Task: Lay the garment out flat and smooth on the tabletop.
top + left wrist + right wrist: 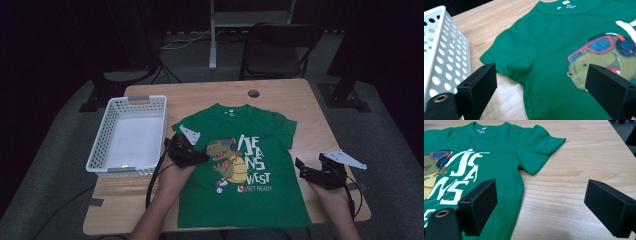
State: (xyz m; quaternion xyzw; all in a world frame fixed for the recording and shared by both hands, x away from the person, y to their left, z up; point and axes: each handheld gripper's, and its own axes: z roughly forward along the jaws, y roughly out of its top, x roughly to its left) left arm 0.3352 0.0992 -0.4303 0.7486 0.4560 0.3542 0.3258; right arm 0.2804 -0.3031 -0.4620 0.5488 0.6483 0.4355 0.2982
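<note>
A green T-shirt (240,165) with a dinosaur print and white lettering lies flat, front up, on the wooden table (300,100), collar toward the far side. My left gripper (187,152) hovers over the shirt's left side, just below its left sleeve. In the left gripper view its jaws (541,75) stand wide apart with nothing held; the shirt (544,37) lies beyond them. My right gripper (312,170) is beside the shirt's right edge, open and empty (541,192), with the shirt (499,152) under its left jaw and bare wood under the right.
An empty white perforated basket (100,145) stands at the table's left, close to my left gripper (439,50). A round cable hole (253,93) sits near the far edge. A dark chair (280,50) and stand legs are behind the table.
</note>
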